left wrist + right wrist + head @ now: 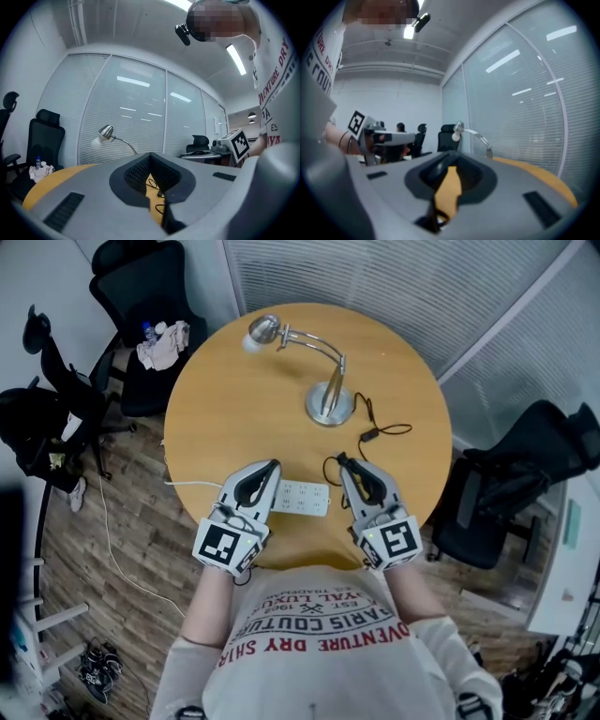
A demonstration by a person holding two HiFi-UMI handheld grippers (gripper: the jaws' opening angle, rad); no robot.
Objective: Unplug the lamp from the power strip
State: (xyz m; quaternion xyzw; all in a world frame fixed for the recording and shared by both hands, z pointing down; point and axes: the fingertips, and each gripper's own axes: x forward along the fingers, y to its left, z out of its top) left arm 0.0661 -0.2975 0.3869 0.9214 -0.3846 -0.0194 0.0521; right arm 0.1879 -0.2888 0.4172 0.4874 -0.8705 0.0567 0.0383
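A silver gooseneck lamp (pixel 329 401) stands at the back of the round wooden table (pixel 220 399). Its black cord (pixel 373 433) loops forward toward my right gripper (pixel 343 461). That gripper's jaws stand a narrow slit apart, and they seem shut on the lamp's black plug (pixel 340 457) just off the right end of the white power strip (pixel 302 497). No plug shows in the strip's sockets. My left gripper (pixel 273 466) rests shut at the strip's left end with nothing in it. The lamp (pixel 107 133) shows far off in the left gripper view, and the lamp (pixel 459 129) also in the right gripper view.
The strip's white cable (pixel 187 485) runs off the table's left edge to the floor. A black office chair (pixel 141 296) with a cloth and a bottle on it stands at the back left. Another black chair (pixel 525 474) is at the right.
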